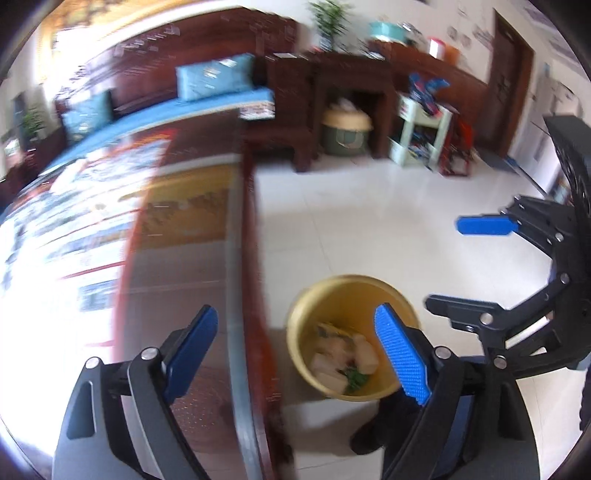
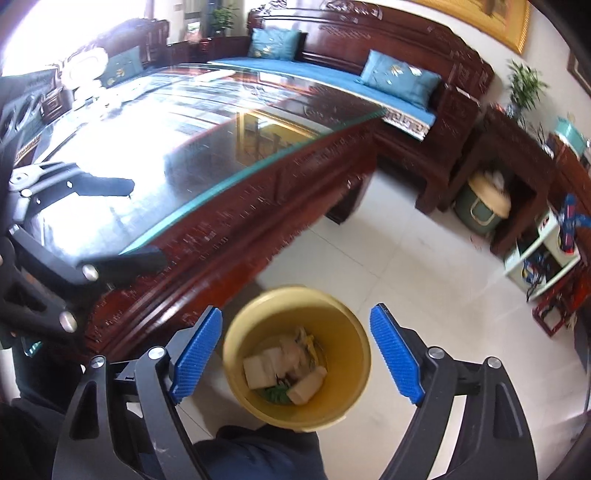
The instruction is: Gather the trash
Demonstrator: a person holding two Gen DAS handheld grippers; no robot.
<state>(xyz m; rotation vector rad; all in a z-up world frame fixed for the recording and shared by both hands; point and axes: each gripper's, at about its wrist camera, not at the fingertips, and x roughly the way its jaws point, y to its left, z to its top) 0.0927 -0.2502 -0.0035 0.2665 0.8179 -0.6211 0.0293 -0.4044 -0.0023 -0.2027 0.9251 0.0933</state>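
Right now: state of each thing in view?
left hand-held gripper: open, empty
right hand-held gripper: open, empty, above the bin
yellow trash bin: upright on the floor beside the table, no lid, trash at the bottom
trash: inside the bin
glass-topped table: near part bare, glare over the rest

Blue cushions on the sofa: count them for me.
2 in the right wrist view: one cushion at the sofa's far end, another cushion nearer the side table. More may be hidden by glare at left.
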